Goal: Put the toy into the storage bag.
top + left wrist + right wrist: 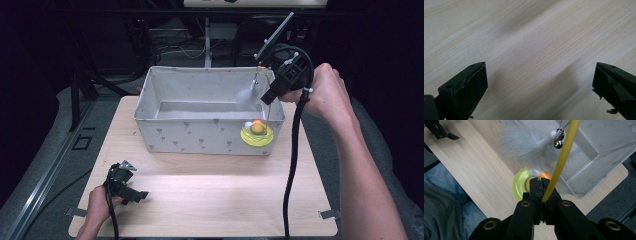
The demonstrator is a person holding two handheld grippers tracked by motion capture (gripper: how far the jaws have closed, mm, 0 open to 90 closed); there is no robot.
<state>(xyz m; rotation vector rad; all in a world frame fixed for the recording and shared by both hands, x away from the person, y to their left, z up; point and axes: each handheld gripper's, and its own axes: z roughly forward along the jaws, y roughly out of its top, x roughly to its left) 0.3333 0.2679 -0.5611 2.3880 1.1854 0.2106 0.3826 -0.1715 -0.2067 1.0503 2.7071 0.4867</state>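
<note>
Closed tight, the fingers [537,187] of the right gripper [270,95] pinched the thin yellow wand [560,162] of a cat toy, the two black jaws meeting on it with no gap showing. That gripper hung above the front right corner of the fabric storage bin [190,132], which stood on the wooden table [210,195]. From the wand dangled a grey feather tuft [524,145] and a pair of small bells [559,141], both over the bin's near wall. The toy's yellow disc base [257,136], carrying an orange ball [258,127], hung just in front of that same corner, outside the bin.

Well in front of the bin, near the table's front left edge, the left gripper [131,192] lay low in the person's hand, its jaws standing wide apart with nothing between them but bare wood.

The step in hand looked like lifting the toy to carry it over the wall and into the bin. To do it well, the base would need to rise clear of the rim before any sideways move, since a swinging base could catch the soft wall and drag the bin. A slow, steady lift would damp the swing. The pinch sat on a slim, springy wand, so the grip should stay firm until the base rested on the bin's floor.
</note>
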